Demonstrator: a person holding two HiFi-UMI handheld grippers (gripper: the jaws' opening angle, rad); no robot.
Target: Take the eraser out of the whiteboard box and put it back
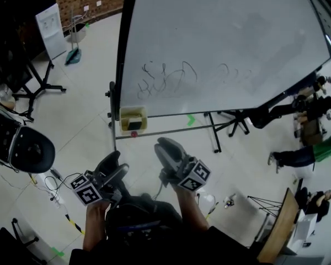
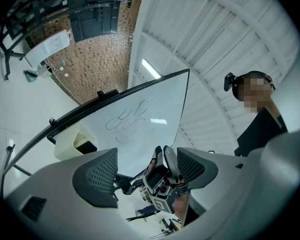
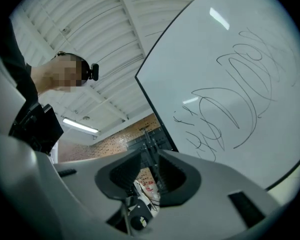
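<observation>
Our left gripper [image 1: 113, 165] is spread and empty, our right gripper [image 1: 165, 148] pressed together, both near the whiteboard box [image 1: 124, 115] holding the eraser [image 1: 134, 124].

One whiteboard [image 1: 226, 43], one whiteboard box [image 1: 133, 111], one eraser [image 1: 134, 124], one left gripper [image 1: 118, 163], one right gripper [image 1: 165, 147]

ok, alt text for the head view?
A pale yellow plastic box holding a dark block eraser hangs at the lower left corner of a scribbled white whiteboard; the left hand-held gripper and right hand-held gripper are both held apart from it.
</observation>
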